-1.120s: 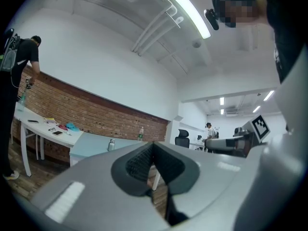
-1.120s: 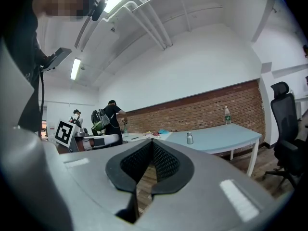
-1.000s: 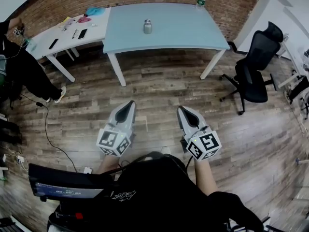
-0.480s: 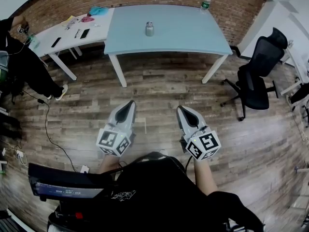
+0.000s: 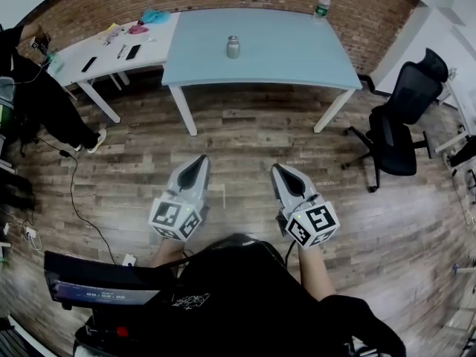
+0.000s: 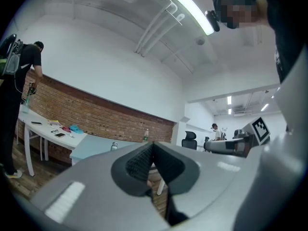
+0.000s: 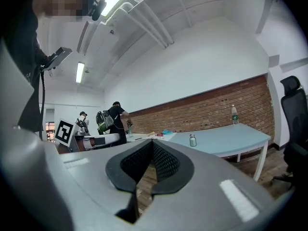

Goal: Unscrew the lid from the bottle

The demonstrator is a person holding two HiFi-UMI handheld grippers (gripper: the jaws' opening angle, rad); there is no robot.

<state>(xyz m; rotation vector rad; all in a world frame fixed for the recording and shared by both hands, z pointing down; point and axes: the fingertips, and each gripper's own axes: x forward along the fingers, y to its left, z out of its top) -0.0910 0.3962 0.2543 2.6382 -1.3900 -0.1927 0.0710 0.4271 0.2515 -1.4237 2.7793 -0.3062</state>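
A small silvery bottle (image 5: 233,47) with a lid stands upright near the middle of the light-blue table (image 5: 282,58), far ahead of both grippers. It also shows in the left gripper view as the small bottle (image 6: 114,146) and in the right gripper view as the small bottle (image 7: 192,140). My left gripper (image 5: 199,159) and right gripper (image 5: 277,168) are held side by side over the wooden floor, pointing toward the table. Both are shut and empty: the left gripper (image 6: 153,144) and the right gripper (image 7: 153,142) have their jaws closed together.
A clear plastic water bottle (image 5: 322,2) stands at the blue table's far right corner. A white table (image 5: 97,58) with phones and small items adjoins on the left, with a person (image 5: 30,103) beside it. A black office chair (image 5: 401,125) stands to the right. A cable (image 5: 71,199) lies on the floor.
The table and bottle have shifted slightly down and right in the head view, a little nearer. Both grippers keep the same place in the picture and stay shut.
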